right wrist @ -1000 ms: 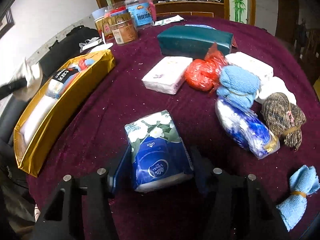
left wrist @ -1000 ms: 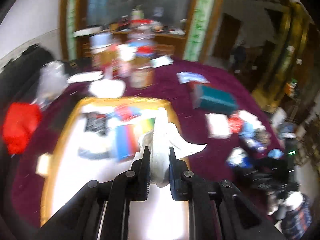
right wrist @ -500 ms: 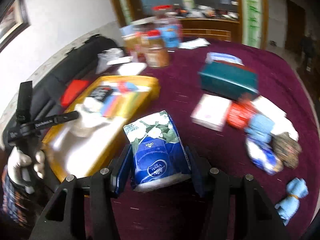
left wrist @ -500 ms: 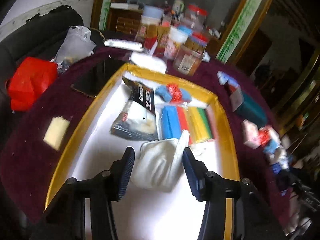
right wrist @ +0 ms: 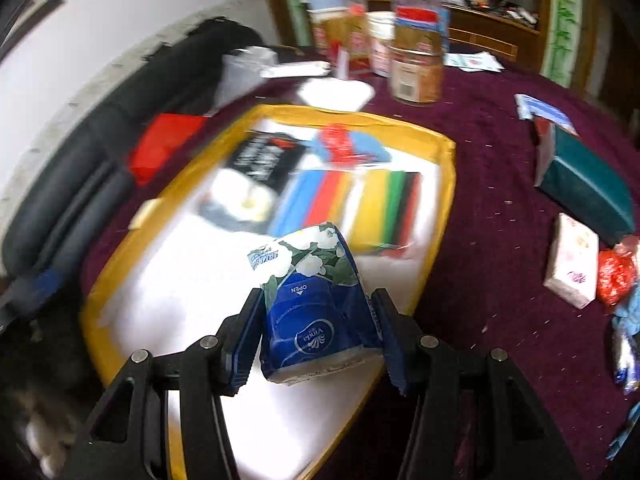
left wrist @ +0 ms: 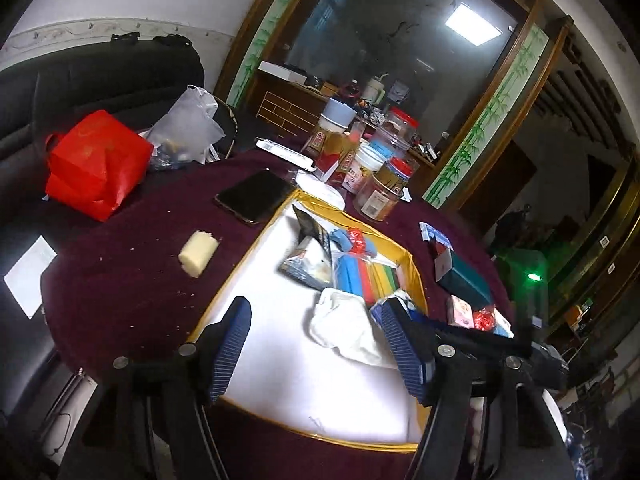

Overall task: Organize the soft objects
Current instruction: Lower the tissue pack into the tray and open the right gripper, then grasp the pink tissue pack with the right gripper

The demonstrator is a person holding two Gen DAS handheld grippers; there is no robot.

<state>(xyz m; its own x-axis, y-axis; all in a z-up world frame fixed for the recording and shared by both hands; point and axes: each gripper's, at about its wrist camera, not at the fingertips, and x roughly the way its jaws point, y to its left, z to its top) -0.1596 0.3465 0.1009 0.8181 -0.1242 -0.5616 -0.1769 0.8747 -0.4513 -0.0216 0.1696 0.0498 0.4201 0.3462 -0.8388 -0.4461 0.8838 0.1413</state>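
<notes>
Left claw (left wrist: 316, 344): jaws opening, nothing pressed between the pads — it hangs over the near part of the tray.
White cloth (left wrist: 344, 326): crumpled on the tray's white floor, ahead of the left claw and closer to its right finger, clear of both pads.
Right claw (right wrist: 316, 336): clamped on the tissue pack, one pad on each side of it.
Tissue pack (right wrist: 316, 300): blue wrapper with white flowers, lifted and tilted, held over the tray's near right edge.
Tray (left wrist: 248, 258): gold rim, white inside, on the desk (left wrist: 132, 280) with its dark red cover.
Coloured sponges (right wrist: 352, 204): a striped row at the far end of the tray, beside a black packet (right wrist: 260, 160).
Outside the tray: a phone (left wrist: 256, 196) and a pale foam block (left wrist: 198, 254) to its left — a teal box (right wrist: 588, 184) and a pink pack (right wrist: 574, 260) well to its right.
</notes>
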